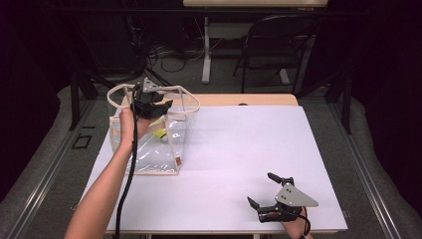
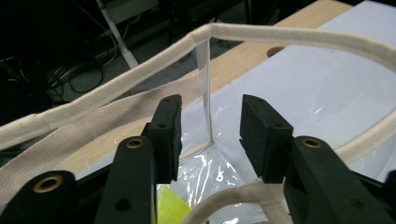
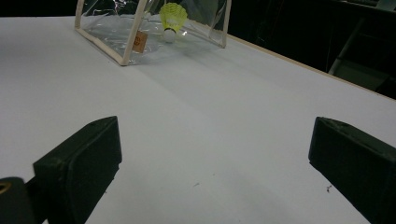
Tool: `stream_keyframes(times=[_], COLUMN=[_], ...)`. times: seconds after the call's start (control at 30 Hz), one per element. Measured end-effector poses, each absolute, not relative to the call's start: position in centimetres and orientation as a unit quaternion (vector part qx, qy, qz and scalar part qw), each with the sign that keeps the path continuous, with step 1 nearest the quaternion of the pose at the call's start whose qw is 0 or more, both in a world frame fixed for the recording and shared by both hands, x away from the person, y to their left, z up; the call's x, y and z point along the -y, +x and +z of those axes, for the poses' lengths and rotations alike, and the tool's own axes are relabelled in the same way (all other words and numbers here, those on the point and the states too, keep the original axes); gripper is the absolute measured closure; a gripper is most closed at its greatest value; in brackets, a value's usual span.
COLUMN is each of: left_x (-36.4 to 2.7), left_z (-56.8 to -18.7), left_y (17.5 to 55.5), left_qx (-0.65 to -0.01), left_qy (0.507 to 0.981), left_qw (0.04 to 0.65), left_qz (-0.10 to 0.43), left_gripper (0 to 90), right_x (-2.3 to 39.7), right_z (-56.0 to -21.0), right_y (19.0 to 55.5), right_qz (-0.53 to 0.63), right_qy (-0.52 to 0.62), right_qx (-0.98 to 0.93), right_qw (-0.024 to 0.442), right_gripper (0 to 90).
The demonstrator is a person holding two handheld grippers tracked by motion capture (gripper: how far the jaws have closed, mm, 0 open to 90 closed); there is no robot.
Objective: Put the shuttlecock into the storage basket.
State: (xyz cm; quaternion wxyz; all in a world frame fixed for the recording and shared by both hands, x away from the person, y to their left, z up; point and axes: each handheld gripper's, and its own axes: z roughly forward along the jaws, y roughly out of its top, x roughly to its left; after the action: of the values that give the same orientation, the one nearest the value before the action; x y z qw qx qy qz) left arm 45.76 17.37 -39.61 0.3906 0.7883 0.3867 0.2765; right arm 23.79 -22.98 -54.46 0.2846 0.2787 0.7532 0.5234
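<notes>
1. High view: the left gripper (image 1: 155, 105) is hanging over the top of the clear bag (image 1: 149, 154) at the far left of the white table (image 1: 239, 164).
2. Its jaws are standing apart with nothing between them — it is letting go, not grasping.
3. A yellow shuttlecock (image 3: 172, 18) is lying inside the bag, on its bottom.
4. The right gripper (image 1: 268, 191) is resting near the table's front edge, jaws wide apart and holding nothing.
5. To do this well, I think the left hand should be lifting straight up — slowly, so the jaws are not catching the cream strap (image 2: 280, 35) and tipping the bag.
</notes>
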Motion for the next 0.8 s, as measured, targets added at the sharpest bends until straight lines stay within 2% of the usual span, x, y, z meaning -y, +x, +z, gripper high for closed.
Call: stream_keyframes(times=[0.5,0.8], left_x=[-18.4,-18.9], left_z=[-38.8,-38.4], left_y=[42.9,40.8], left_qx=[-0.377,-0.360], left_qy=[0.763,0.755], left_qw=[0.441,0.464], left_qz=[0.285,0.290], left_gripper=[18.7,9.5], right_x=[22.9,22.9], right_z=[-54.4,-54.4], right_y=[23.7,23.7], right_qz=[0.525,0.524], right_qy=[0.278,0.279], right_qx=[-0.753,-0.753], right_qw=[0.284,0.284], right_gripper=[2.1,2.1])
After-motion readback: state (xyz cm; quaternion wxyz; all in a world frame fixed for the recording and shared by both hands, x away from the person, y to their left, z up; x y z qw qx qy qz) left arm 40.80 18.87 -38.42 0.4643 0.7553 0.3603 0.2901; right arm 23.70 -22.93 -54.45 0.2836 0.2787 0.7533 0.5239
